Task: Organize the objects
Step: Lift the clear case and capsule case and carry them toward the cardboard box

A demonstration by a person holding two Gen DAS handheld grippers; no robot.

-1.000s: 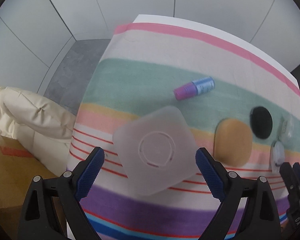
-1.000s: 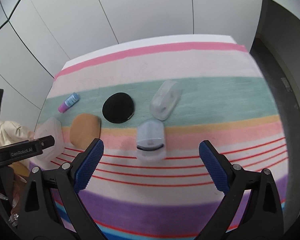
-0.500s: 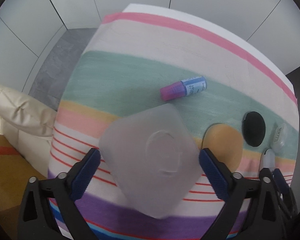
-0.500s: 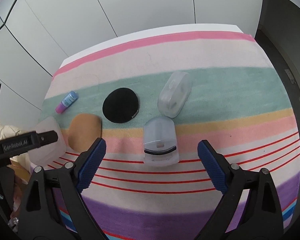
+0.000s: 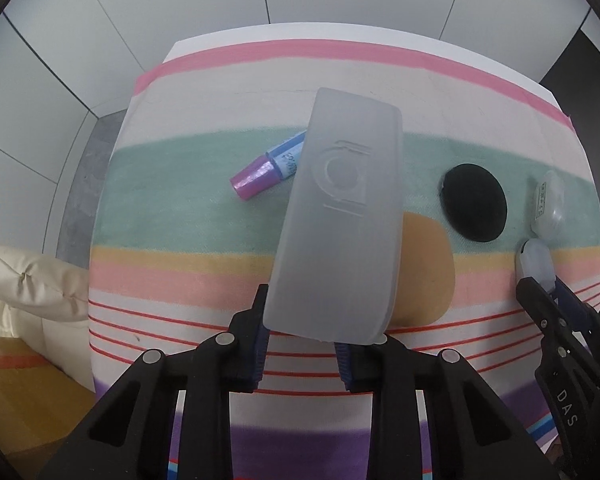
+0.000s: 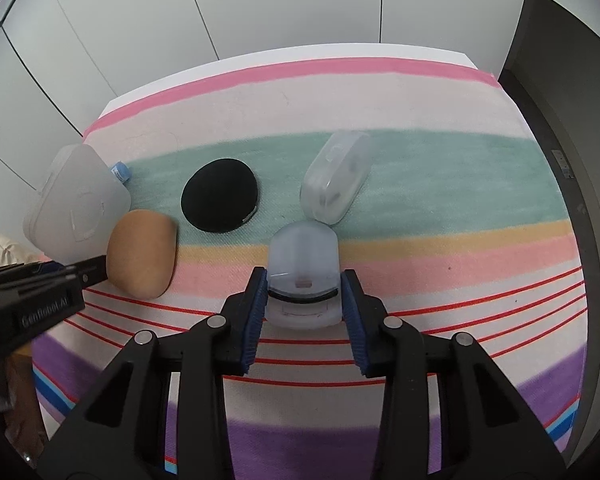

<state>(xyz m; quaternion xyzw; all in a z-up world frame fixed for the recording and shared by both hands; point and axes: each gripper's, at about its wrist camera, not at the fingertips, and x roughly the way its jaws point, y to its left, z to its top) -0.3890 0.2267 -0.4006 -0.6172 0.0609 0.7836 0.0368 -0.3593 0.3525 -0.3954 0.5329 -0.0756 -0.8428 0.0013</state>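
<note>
Fingers of the left gripper are closing on the lower edge of a frosted square box, which stands tilted up off the striped cloth covering the bench. Behind the box lie a blue tube with a purple cap and a tan puff, both partly hidden by it. The right gripper is closing its fingers on a small clear case, pads at both its sides, resting on the cloth. Just beyond lie another clear case and a black round puff.
</note>
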